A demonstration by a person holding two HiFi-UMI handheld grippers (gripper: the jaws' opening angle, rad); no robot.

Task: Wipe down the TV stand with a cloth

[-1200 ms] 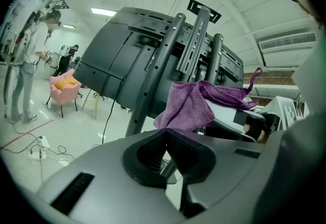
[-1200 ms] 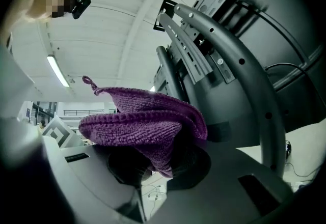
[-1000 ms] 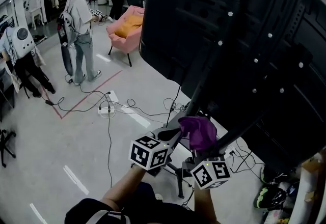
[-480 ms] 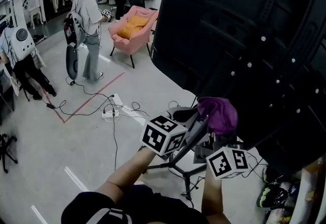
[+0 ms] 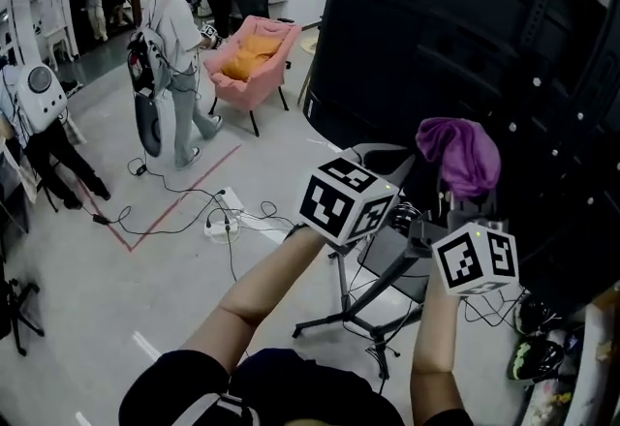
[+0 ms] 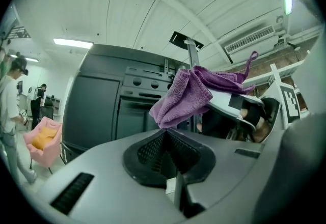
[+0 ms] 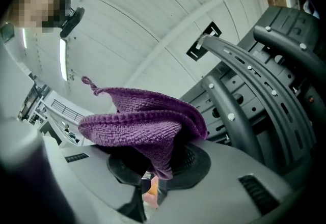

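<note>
The left gripper's (image 6: 165, 139) jaws were pressed together with nothing between them. The right gripper's (image 7: 162, 164) jaws were clamped on one purple cloth (image 7: 140, 123), which bunched above the pads and hung in a fold over them. A thin loop stuck up at the cloth's corner.

In the head view both grippers were raised side by side in front of the black back panel (image 5: 465, 46) of the screen, the left one just beside the right one. The cloth sat at the top of the right gripper, in front of the panel. Whether it touched the panel could not be told there. In the right gripper view the curved, bolted bars of the TV stand (image 7: 257, 78) rose just to the right of the cloth, with a gap between them.

The panel's left edge ran down close to the left gripper, and its bulk closed off the right side. Dark tripod legs (image 5: 373, 322) spread on the floor below the two forearms. To the left the grey floor lay open, crossed by loose cables from one power strip (image 5: 221, 224) and a red tape line (image 5: 170, 211).

Two grippers and one cloth were in view. One pink armchair (image 5: 254, 61) stood well apart. One person (image 5: 179, 56) stood near it, a second (image 5: 34, 114) at the left edge, and several more were farther back.
</note>
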